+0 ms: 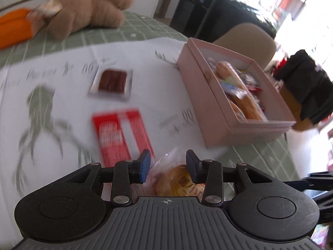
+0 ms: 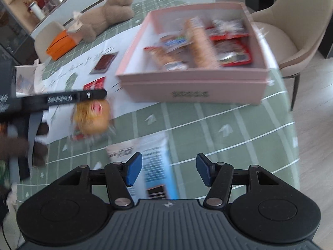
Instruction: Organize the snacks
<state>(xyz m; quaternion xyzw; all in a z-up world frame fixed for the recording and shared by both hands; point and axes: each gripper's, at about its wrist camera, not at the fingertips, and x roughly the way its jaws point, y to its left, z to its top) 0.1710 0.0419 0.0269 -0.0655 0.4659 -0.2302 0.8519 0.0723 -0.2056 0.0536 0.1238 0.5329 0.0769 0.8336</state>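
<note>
Left gripper (image 1: 168, 164): its jaws stand partly apart, above a wrapped bun (image 1: 179, 179). The bun's clear wrapper lies between the two blue pads, but I cannot tell if the pads press on it.
Right gripper (image 2: 169, 169): the jaws are open and hold nothing. A white and blue packet (image 2: 154, 166) lies flat on the table under them, near the inner pad.
Wrapped bun, right wrist view (image 2: 92, 117): it is beside the black tip of the left gripper (image 2: 91, 94), at the edge of the white cloth (image 2: 124, 112).
Pink box (image 2: 193, 83): open, on the green checked tablecloth (image 2: 229, 129), already with long biscuits and red packets inside.
Loose snacks: a red packet (image 1: 122, 135) and a brown snack in a clear tray (image 1: 112, 81) lie on the white cloth, left of the box.
Far end of table: a plush toy (image 1: 89, 10) and an orange object (image 1: 14, 27).
</note>
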